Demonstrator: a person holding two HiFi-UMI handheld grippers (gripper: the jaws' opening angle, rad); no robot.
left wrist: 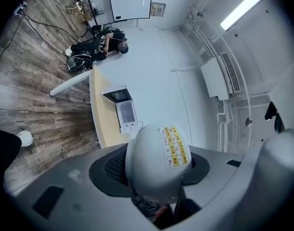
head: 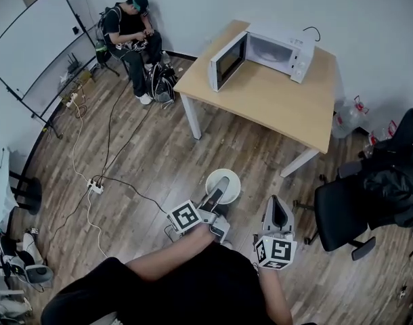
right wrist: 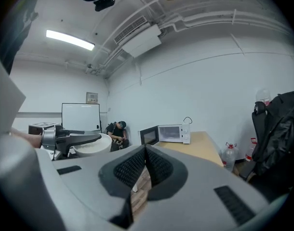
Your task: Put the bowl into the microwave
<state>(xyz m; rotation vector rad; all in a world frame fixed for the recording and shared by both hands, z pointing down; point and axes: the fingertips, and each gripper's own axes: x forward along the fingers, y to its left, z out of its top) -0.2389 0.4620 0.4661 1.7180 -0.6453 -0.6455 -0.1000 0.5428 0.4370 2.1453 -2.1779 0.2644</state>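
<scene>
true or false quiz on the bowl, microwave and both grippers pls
1. The white round bowl is clamped in the left gripper. True.
2. The white microwave has its door shut. False: the door stands open.
3. The right gripper holds a cup. False: its jaws are together, with nothing between them.
4. The microwave sits on the light wooden table. True.
5. The bowl is inside the microwave. False: it is held over the floor, short of the table.
</scene>
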